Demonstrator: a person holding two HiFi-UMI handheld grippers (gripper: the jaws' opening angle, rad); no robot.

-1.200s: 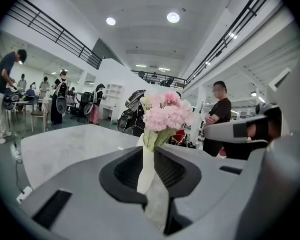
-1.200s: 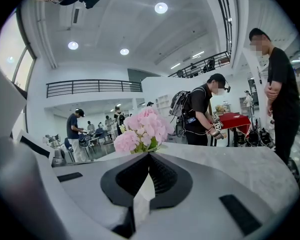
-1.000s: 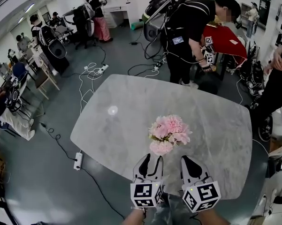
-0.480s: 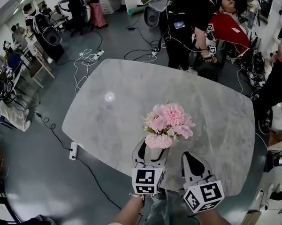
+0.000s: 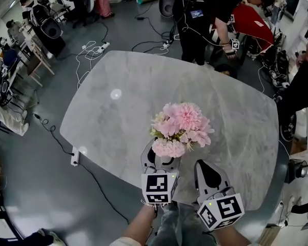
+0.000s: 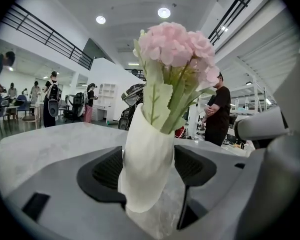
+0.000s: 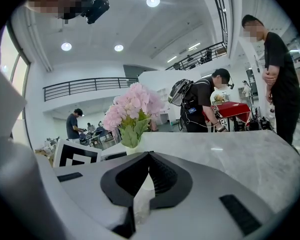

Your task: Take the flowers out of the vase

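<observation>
A bunch of pink flowers [image 5: 179,127] with green leaves stands in a white vase [image 6: 147,164] near the front of the grey marble table [image 5: 118,101]. My left gripper [image 5: 161,155] reaches under the blooms, its jaws opening wide with the vase between them. In the left gripper view the vase fills the gap between the two black pads [image 6: 107,169], and the flowers [image 6: 174,49] rise above. My right gripper [image 5: 205,169] is shut and empty, just right of the vase. In the right gripper view the flowers [image 7: 132,106] stand ahead to the left.
A person in black [image 5: 210,9] bends over a red box [image 5: 251,27] beyond the table's far edge. Another person [image 5: 302,81] stands at the right. Cables and a power strip [image 5: 74,158] lie on the floor to the left. More people and chairs are at the far left.
My left gripper has moved forward to the vase and its jaws have spread around it. The right gripper has hardly moved. The flowers now look closer in the head view.
</observation>
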